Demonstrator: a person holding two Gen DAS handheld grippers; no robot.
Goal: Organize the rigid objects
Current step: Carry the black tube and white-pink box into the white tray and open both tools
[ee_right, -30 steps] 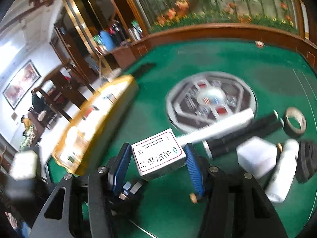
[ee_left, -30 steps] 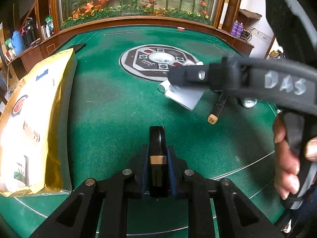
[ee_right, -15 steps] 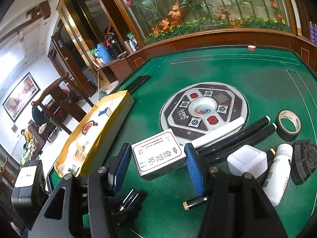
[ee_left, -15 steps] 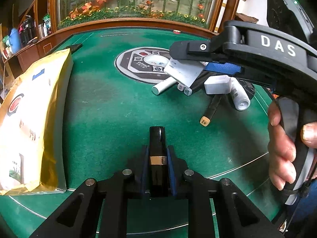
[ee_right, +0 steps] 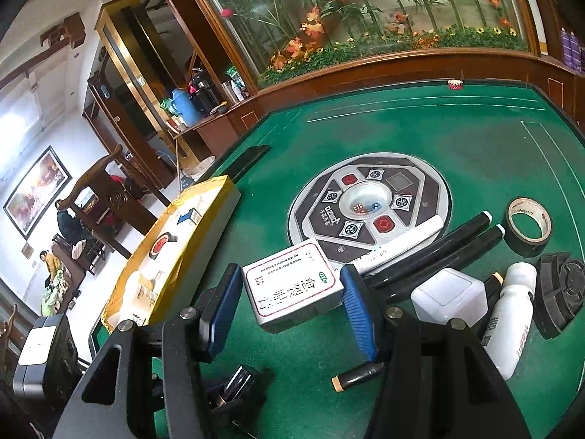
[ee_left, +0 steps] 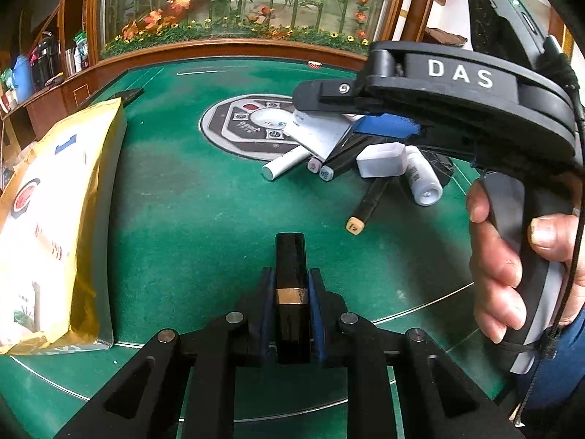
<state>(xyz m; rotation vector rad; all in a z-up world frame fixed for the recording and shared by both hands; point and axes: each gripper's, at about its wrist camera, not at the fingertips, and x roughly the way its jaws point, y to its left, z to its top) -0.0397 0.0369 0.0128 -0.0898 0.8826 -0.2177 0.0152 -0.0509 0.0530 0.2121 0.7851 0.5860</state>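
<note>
Left gripper (ee_left: pixel 291 289) pinched nearly shut on a black tube (ee_left: pixel 290 274) with a gold band, long axis pointing straight ahead along the fingers toward the round dice panel (ee_left: pixel 252 126) at the centre of the green table (ee_left: pixel 204 219). Right gripper (ee_right: pixel 292 285) at a moderate opening, blue pads clamped on the 2 short sides of a white box (ee_right: pixel 294 287) with a red border and printed characters, held above the table just in front of the dice panel, long axis crosswise between the pads, printed face up.
</note>
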